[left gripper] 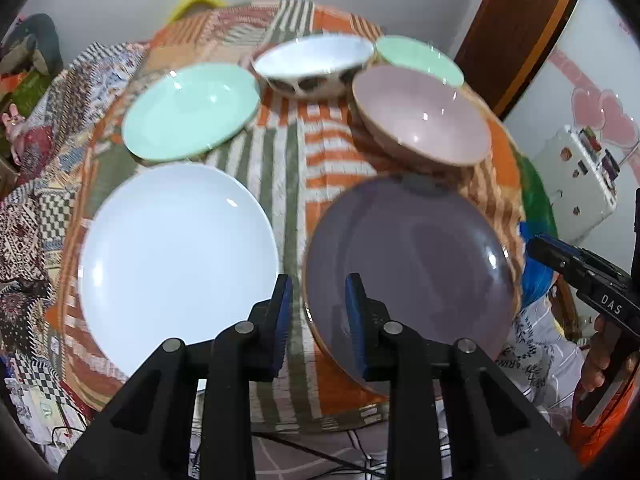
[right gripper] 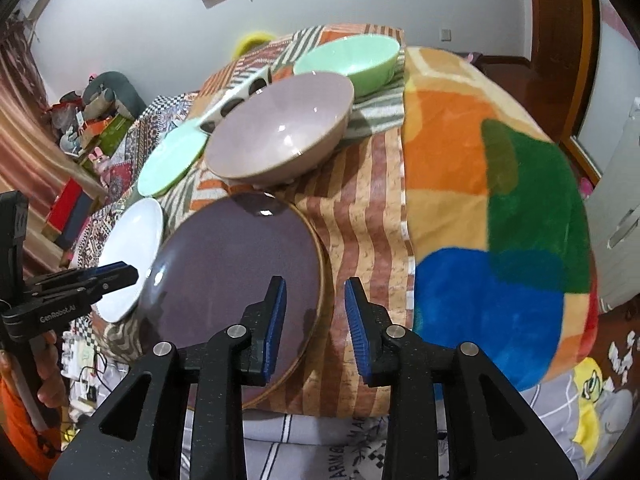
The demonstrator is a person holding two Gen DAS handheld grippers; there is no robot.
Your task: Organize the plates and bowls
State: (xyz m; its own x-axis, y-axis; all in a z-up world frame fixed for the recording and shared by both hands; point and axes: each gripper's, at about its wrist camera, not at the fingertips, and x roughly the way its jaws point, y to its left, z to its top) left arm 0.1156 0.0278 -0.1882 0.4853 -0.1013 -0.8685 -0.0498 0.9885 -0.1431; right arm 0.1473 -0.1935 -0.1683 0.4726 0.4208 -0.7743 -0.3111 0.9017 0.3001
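On the patterned cloth lie a white plate [left gripper: 176, 264], a purple plate [left gripper: 412, 272], a mint plate [left gripper: 192, 110], a pink bowl [left gripper: 424, 116], a white spotted bowl [left gripper: 316, 62] and a mint bowl [left gripper: 420, 58]. My left gripper [left gripper: 320, 292] is open and empty, hovering over the gap between the white and purple plates. My right gripper [right gripper: 316, 296] is open and empty, straddling the right rim of the purple plate [right gripper: 236, 276]. The pink bowl [right gripper: 280, 128] and mint bowl [right gripper: 352, 60] lie beyond it.
A colourful fleece blanket [right gripper: 500, 200] covers the surface to the right of the dishes. The right gripper shows at the right edge of the left wrist view [left gripper: 580, 272]. Clutter and boxes [right gripper: 92, 120] lie at the far left.
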